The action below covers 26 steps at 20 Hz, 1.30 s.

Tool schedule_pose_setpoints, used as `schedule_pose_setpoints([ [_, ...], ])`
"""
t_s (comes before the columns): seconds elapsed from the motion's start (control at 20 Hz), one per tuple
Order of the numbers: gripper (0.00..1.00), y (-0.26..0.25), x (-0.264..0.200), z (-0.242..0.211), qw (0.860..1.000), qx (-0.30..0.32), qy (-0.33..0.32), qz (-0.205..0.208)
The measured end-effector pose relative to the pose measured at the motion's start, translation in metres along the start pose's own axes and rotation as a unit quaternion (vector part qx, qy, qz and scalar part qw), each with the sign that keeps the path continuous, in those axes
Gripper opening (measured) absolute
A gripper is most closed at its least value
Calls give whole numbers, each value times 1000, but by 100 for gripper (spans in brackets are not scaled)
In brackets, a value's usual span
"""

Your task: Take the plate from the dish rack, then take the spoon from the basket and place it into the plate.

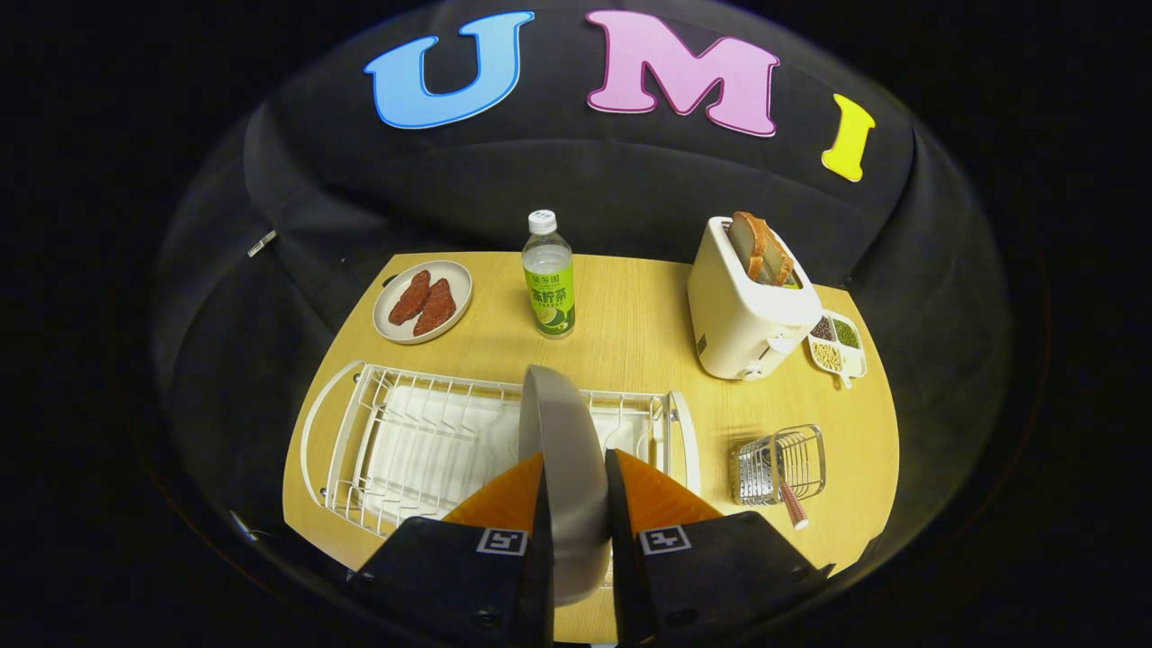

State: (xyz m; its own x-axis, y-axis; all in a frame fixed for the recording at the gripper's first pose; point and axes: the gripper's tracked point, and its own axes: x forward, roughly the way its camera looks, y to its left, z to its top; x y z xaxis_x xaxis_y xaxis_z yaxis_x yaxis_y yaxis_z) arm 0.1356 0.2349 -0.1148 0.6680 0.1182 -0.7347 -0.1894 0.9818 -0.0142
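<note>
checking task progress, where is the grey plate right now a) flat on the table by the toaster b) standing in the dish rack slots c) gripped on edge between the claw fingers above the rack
c: the plate stands on edge, pinched by the claw over the dish rack.

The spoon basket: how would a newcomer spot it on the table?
Start at the white dish rack over which the tool grips the plate edge-on. Just beyond the rack's toaster-side end stands a small wire basket. Its see-through mesh and the protruding handle set it apart.

gripper [576,468]: two wedge fingers on black blocky mounts, a square black-and-white fiducial tag on each mount, dark screws along lower faces.
</note>
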Motion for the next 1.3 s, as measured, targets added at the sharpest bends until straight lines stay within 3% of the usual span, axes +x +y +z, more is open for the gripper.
schedule_pose_setpoints([
  [0.4,21,-25,-17,-2,999,16,-9,30],
  [0.75,21,-71,-87,-19,994,32,-48,96],
  [1.05,21,-130,-135,-94,989,76,-29,126],
  [1.3,21,-168,-138,-171,979,126,15,162],
])
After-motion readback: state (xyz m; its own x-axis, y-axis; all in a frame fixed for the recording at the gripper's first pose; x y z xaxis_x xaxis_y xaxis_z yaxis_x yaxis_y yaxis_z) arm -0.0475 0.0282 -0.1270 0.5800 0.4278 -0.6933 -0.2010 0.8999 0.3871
